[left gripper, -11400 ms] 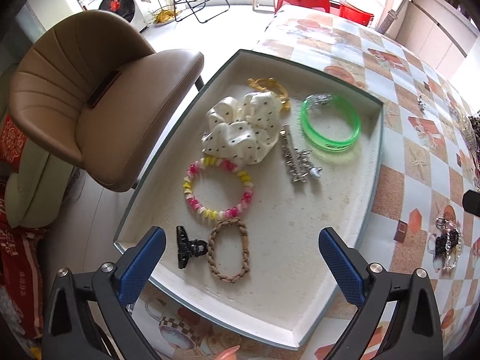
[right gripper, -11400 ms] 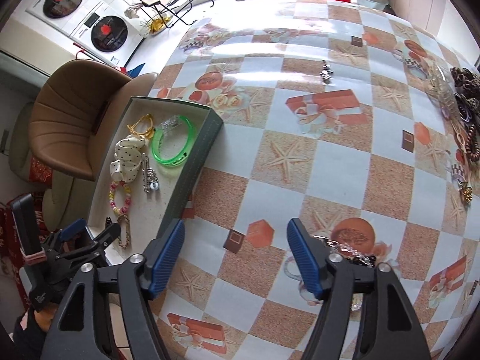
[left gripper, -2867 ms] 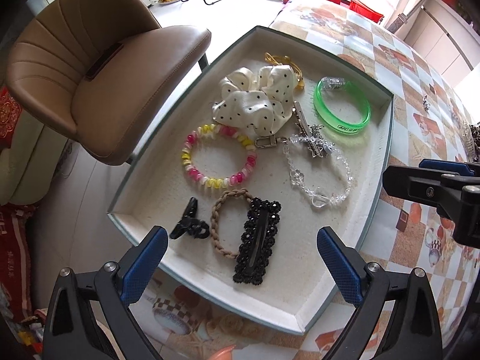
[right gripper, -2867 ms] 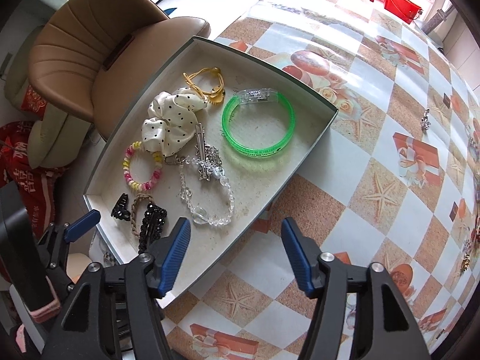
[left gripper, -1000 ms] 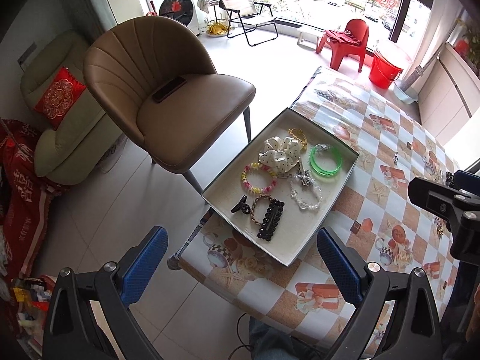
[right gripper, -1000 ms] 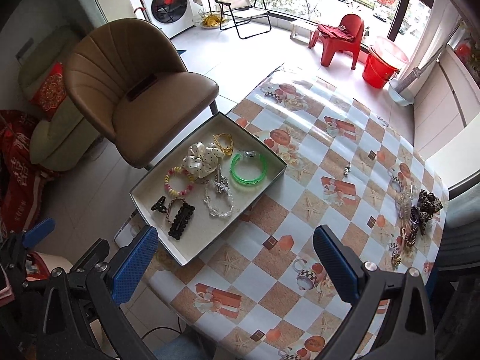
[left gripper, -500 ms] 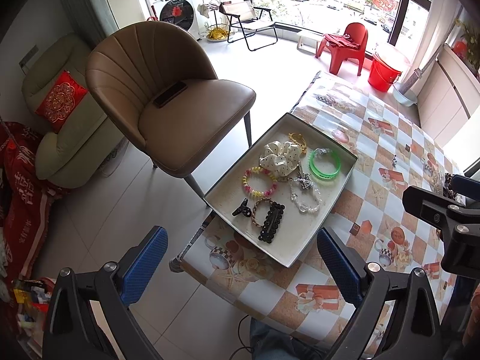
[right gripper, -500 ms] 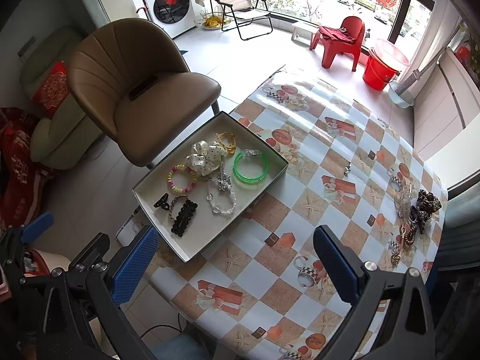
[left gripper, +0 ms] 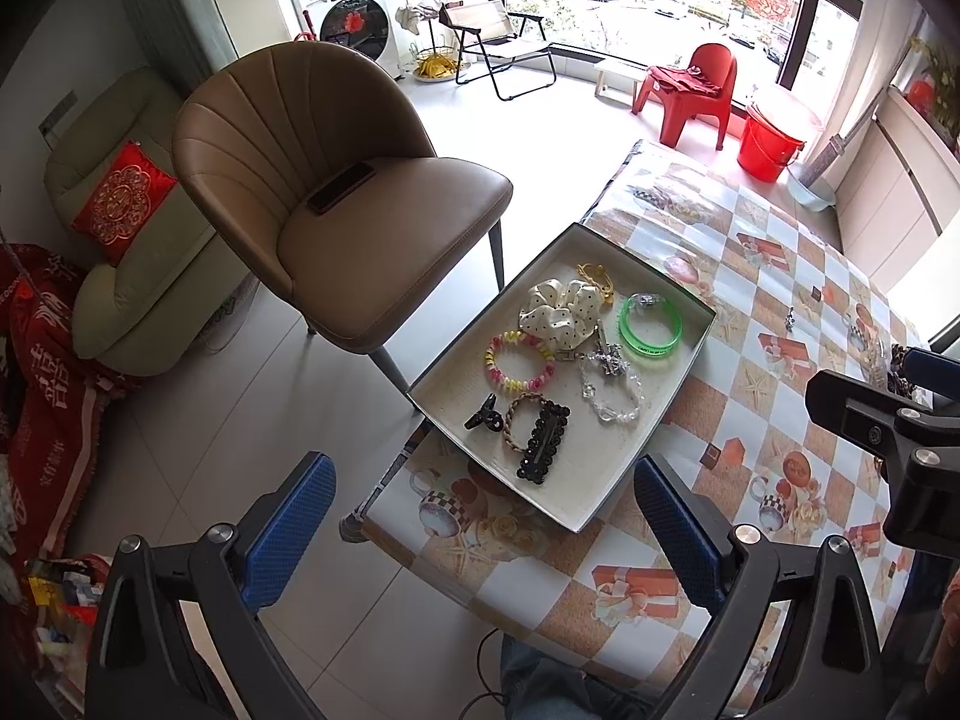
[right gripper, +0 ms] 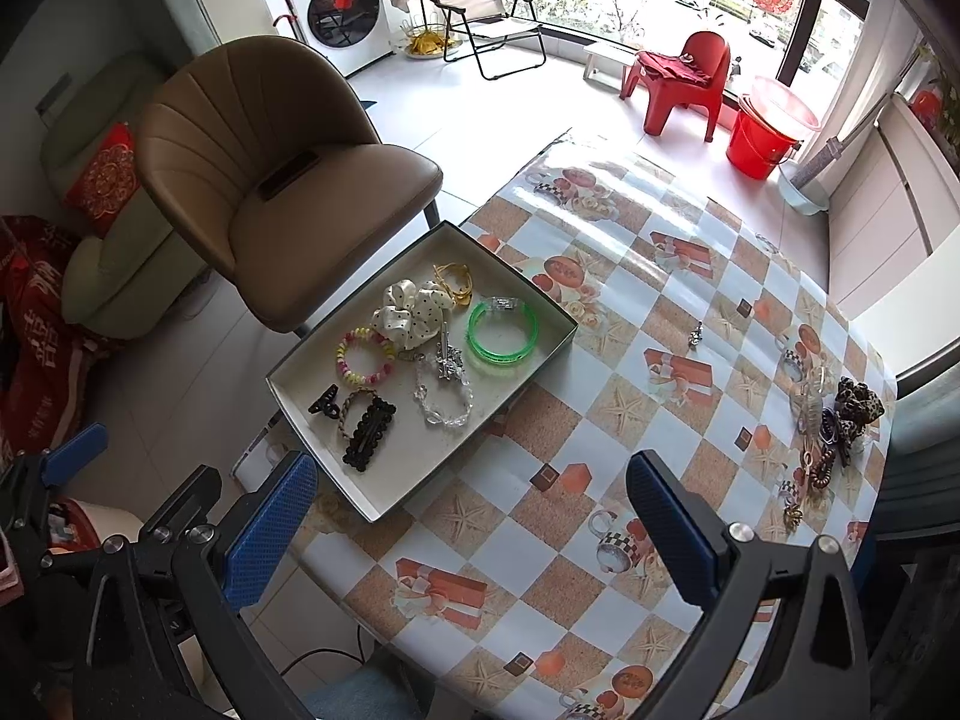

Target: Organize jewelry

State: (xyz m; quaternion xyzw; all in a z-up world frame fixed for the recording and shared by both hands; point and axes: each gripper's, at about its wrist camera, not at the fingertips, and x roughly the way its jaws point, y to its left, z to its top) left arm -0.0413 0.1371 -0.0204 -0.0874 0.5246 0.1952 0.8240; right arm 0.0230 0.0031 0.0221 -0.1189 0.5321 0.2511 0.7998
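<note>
Both views high, far, sharing tray [left gripper: 606,504] (seemingly)

Red blanket [left gripper: 54,360]: white Chinese chars, illegible. Green bangle [left gripper: 651,333]: print too small.

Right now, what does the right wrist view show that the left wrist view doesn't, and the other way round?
Only the right wrist view shows the pile of loose jewelry still at the table's far right edge, plus the right tongs, open and empty. Only the left wrist view shows the left tongs, also open and empty, fully framed. Both show the tray near the table corner holding the green bangle, white polka-dot scrunchie, clear bead bracelet and black beaded clip, with the brown chair beside it.
</note>
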